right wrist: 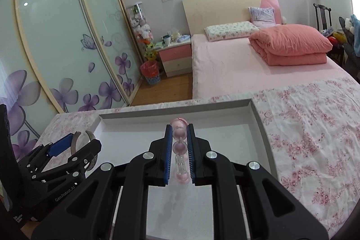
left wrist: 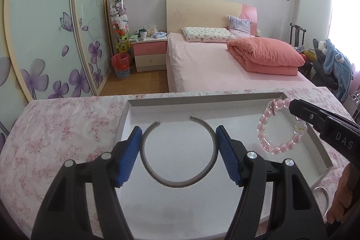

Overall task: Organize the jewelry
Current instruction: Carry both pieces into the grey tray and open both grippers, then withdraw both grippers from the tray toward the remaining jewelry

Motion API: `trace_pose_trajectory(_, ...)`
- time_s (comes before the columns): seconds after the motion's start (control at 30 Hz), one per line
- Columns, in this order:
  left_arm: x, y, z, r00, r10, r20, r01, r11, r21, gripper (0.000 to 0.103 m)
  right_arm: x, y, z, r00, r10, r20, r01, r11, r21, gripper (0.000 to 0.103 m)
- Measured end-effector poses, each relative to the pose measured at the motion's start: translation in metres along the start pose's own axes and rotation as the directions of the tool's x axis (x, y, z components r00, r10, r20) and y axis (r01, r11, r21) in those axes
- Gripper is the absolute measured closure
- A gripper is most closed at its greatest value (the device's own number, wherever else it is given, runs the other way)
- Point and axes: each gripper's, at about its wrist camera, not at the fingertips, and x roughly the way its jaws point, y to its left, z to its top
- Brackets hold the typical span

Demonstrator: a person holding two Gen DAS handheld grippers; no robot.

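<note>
Metal bangle (left wrist: 178, 153), its open gap facing away, sits clamped across its width between the left gripper (left wrist: 178, 151) pads, above the white tray (left wrist: 202, 99), while the right gripper (right wrist: 179, 154), nearly closed, pinches the pink bracelet (left wrist: 277, 126) hanging just beside, over the tray's right side.

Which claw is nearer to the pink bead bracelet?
Right. The right claw is shut on the pink bead bracelet; the left claw grips the metal bangle beside it, apart.

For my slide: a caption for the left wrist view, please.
Left hand-held gripper holds metal bangle above white tray.
</note>
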Motion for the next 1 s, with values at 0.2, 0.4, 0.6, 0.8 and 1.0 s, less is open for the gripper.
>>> trace_pose_trajectory(0.2, 0.007, 0.000, 0.001, 1.000, 0.003, -0.011, -0.003, 1.000, -0.003, 0.037, 0.009, -0.004, -0.002, 1.000, -0.018, -0.018, 0.018, 1.000, -0.006, 0.089)
trace_pose_trajectory(0.4, 0.006, -0.001, 0.005, 1.000, 0.006, 0.007, -0.006, 1.000, 0.002, 0.036, 0.012, -0.007, -0.006, 0.999, -0.026, -0.038, 0.026, 1.000, 0.000, 0.086)
trace_pose_trajectory(0.6, -0.001, 0.008, 0.009, 1.000, 0.022, 0.017, -0.022, 1.000, -0.020, 0.031, -0.003, -0.007, -0.002, 0.999, -0.051, 0.007, 0.051, 0.999, -0.019, 0.060)
trace_pose_trajectory(0.8, -0.014, 0.022, 0.008, 0.999, 0.045, 0.023, -0.044, 0.998, -0.040, 0.031, -0.017, -0.007, -0.004, 0.998, -0.056, 0.026, 0.057, 0.998, -0.028, 0.058)
trace_pose_trajectory(1.0, -0.039, 0.033, -0.001, 0.998, 0.057, 0.033, -0.055, 0.997, -0.051, 0.031, -0.039, -0.008, -0.013, 0.998, -0.055, 0.030, 0.056, 0.998, -0.038, 0.057)
